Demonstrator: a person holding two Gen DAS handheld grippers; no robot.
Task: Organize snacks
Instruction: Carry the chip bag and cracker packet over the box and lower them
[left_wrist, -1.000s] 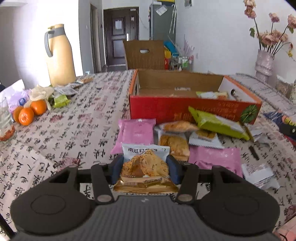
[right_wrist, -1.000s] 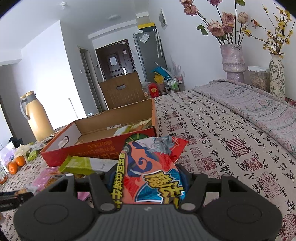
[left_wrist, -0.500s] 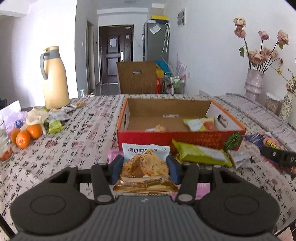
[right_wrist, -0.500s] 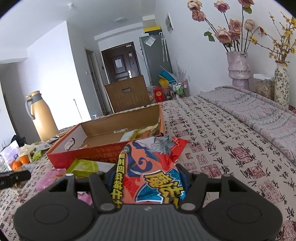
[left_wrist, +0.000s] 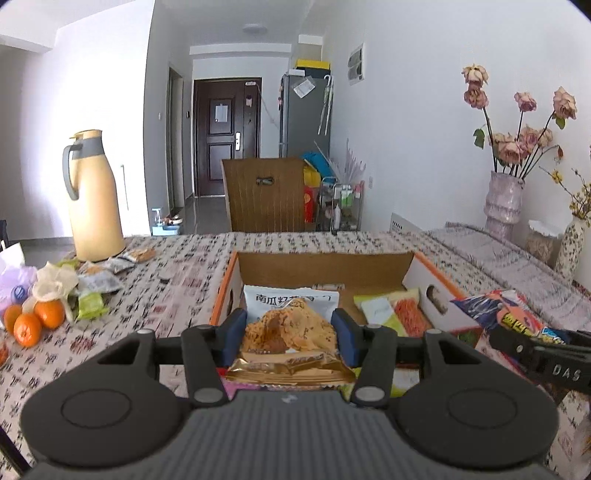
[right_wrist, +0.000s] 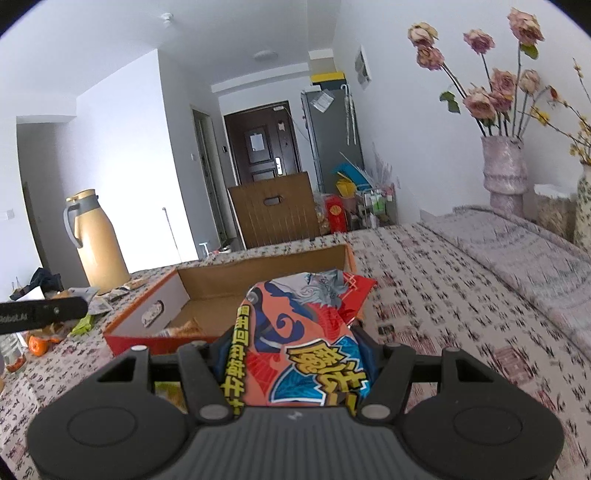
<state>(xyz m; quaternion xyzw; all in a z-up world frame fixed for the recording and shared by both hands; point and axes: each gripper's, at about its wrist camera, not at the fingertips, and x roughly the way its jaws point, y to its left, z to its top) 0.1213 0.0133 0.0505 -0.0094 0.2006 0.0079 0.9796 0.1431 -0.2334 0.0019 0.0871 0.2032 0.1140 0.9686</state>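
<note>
Snacks ride in both grippers. Left wrist view: the left gripper (left_wrist: 291, 330) has its jaws clamped on a biscuit packet (left_wrist: 290, 332) facing the cardboard box (left_wrist: 325, 266). Right wrist view: the right gripper (right_wrist: 291, 354) clamps a red snack bag (right_wrist: 306, 332); released short, it could land on the counter (right_wrist: 424, 295).

A tan thermos jug (left_wrist: 94, 195) stands beyond oranges (left_wrist: 33, 321) on the table.

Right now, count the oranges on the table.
3 visible, clustered at the table's left edge beside the crumpled white wrapper: one nearest it, one in front, one partly cut off. More may be hidden.
</note>
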